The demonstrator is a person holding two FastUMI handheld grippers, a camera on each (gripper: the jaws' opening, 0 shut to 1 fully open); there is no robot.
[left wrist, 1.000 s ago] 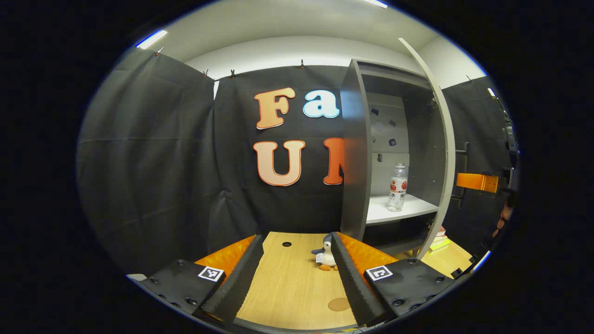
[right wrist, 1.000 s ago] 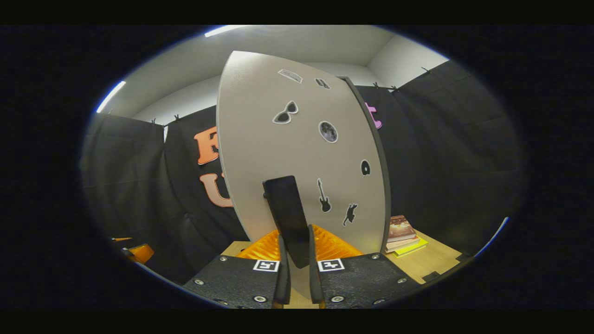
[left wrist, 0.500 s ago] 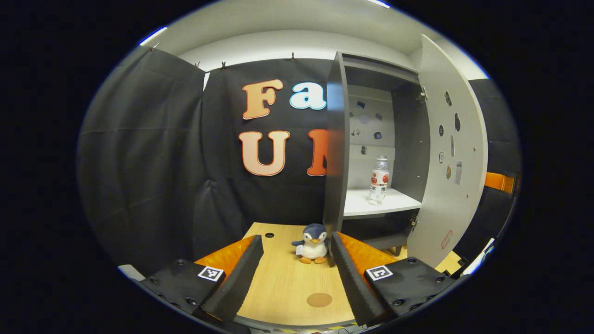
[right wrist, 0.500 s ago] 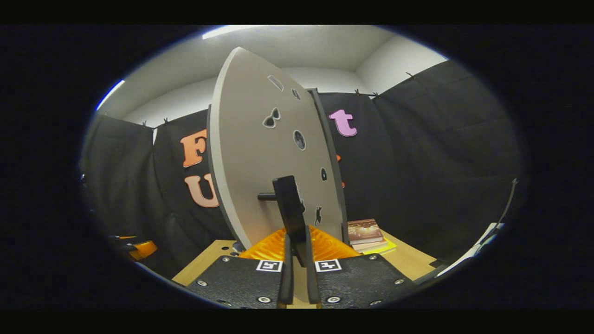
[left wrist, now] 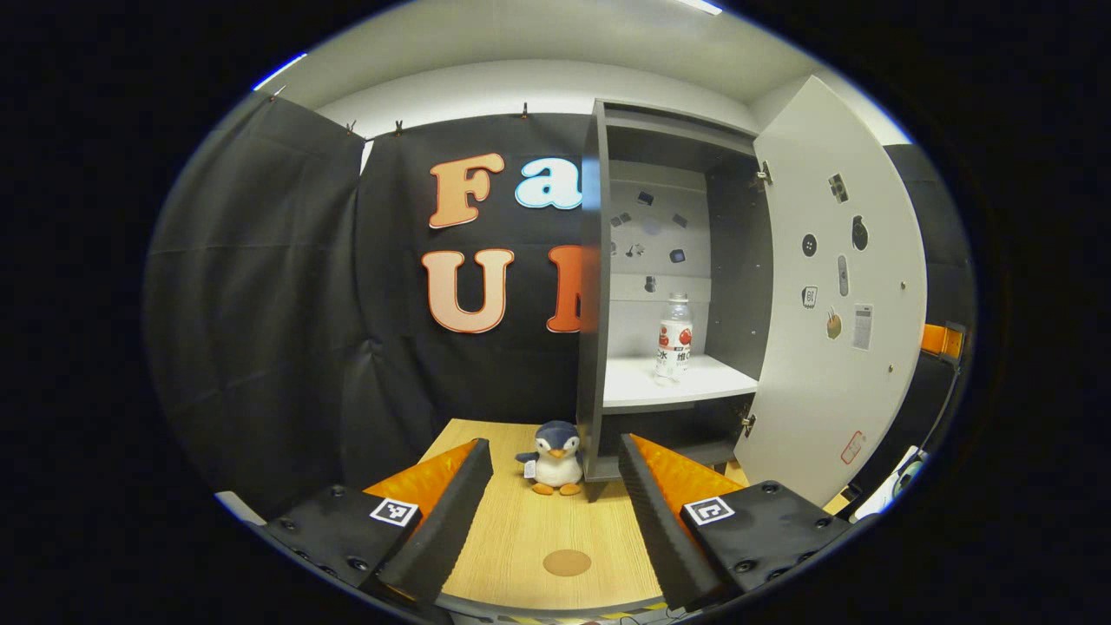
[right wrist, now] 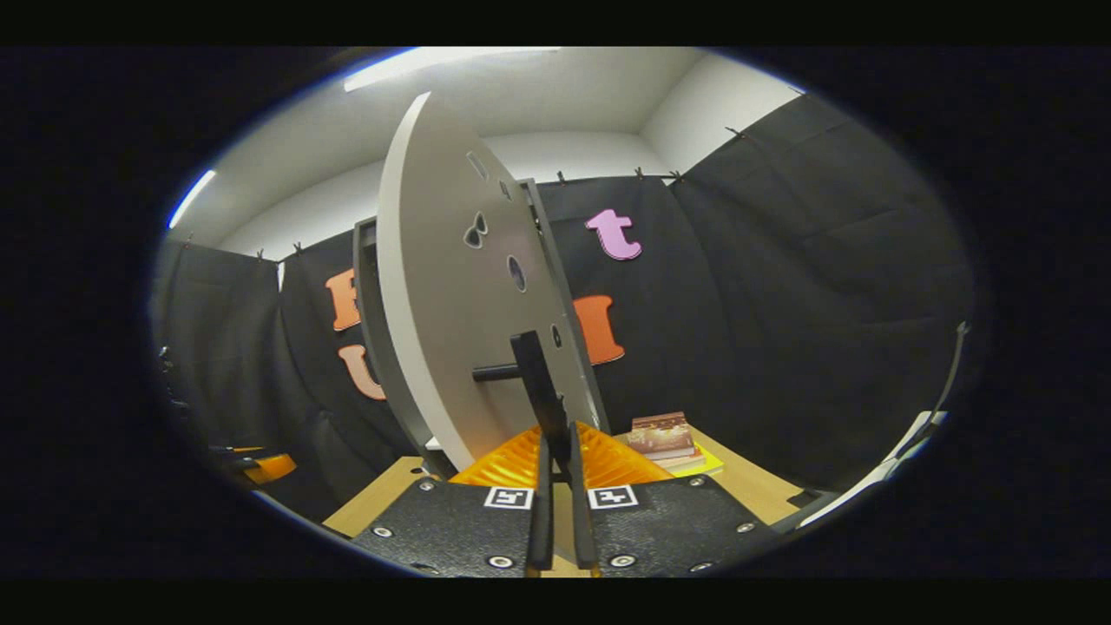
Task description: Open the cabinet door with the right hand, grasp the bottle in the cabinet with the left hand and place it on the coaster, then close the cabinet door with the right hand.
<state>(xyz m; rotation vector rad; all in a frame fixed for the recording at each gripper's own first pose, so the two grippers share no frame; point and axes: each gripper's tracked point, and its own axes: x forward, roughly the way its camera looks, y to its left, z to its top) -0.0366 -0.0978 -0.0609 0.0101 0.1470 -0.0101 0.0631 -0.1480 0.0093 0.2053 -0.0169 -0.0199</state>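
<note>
The right claw (right wrist: 555, 460) points level at the outer face of the cabinet door (right wrist: 460, 304), its two fingers clenched on the lower end of the dark bar handle (right wrist: 538, 391) that stands off the door on a short post. In the left gripper view the same cabinet door (left wrist: 833, 295) stands swung wide open to the right, its inner face dotted with small stickers, and the cabinet (left wrist: 668, 260) shows its interior. The clear bottle (left wrist: 673, 338) with a red-and-white label stands upright on the white shelf (left wrist: 660, 391) inside, toward the back. The left claw (left wrist: 555, 512) is held low and level above the wooden surface (left wrist: 538, 529), aimed at the cabinet, fingers spread wide and grasping nothing. Between those fingers, farther off, a plush penguin (left wrist: 554, 458) sits on the surface just beside the cabinet's left wall, and the round brown coaster (left wrist: 567, 562) lies nearer, bare. A stack of books (right wrist: 664, 438) lies on the surface beyond the door in the right gripper view.
</note>
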